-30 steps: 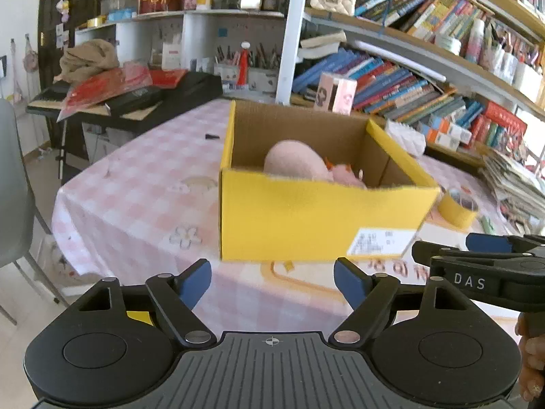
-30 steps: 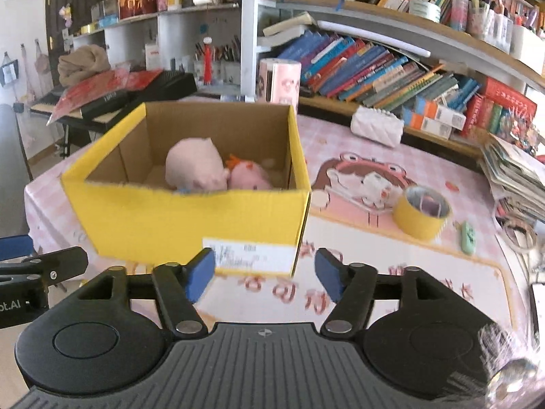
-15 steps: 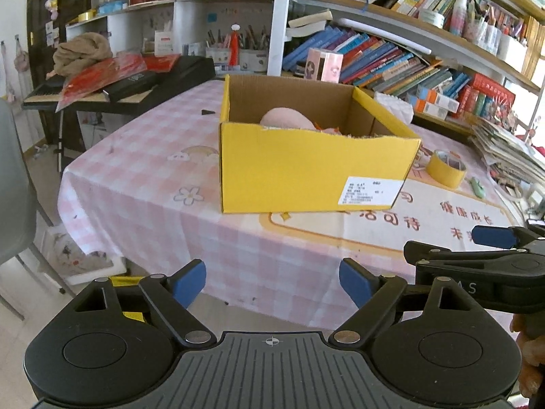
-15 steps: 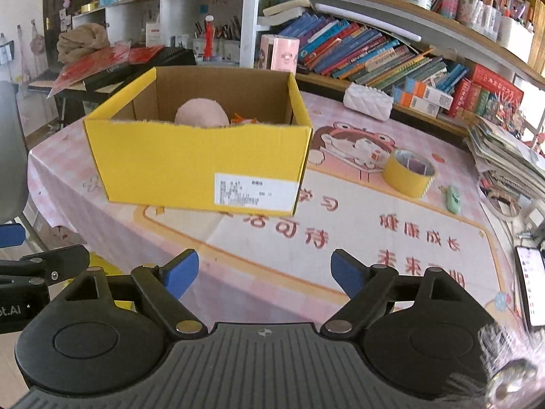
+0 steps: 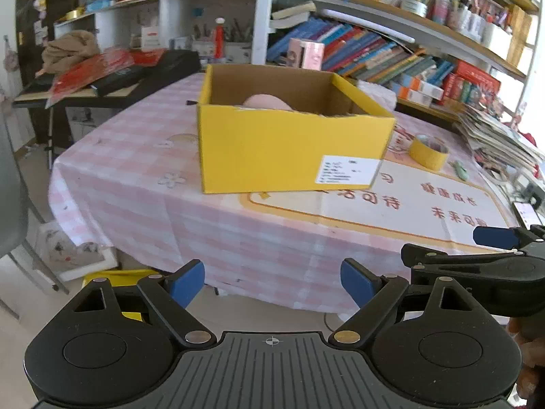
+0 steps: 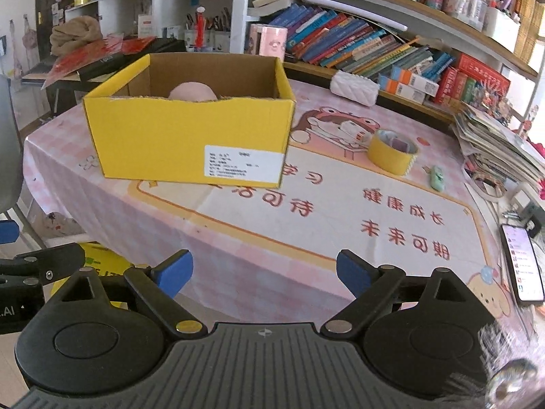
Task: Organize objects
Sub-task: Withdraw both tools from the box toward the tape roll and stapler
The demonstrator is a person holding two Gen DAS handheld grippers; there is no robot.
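- Bookshelves [image 6: 374,44] backed the pink-checked tabletop [image 6: 340,218].
- Both grippers, left gripper [image 5: 272,281] and right gripper [image 6: 264,272], had drawn back from the yellow box [image 6: 190,136], jaws spread, empty.
- Pink plush [image 6: 192,92] lay inside; packing looked finished.

yellow tape roll [image 6: 391,155], phone [image 6: 521,263], bookshelf [image 6: 374,47], magazine stack [image 6: 497,143]

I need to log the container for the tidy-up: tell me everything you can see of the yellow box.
The yellow box is corrugated cardboard, yellow outside and brown inside, open-topped with a ragged front rim. A white printed label sits low on its front right. It stands upright on the pink checked tablecloth; a pink plush shows inside. Neither tongs touch it.
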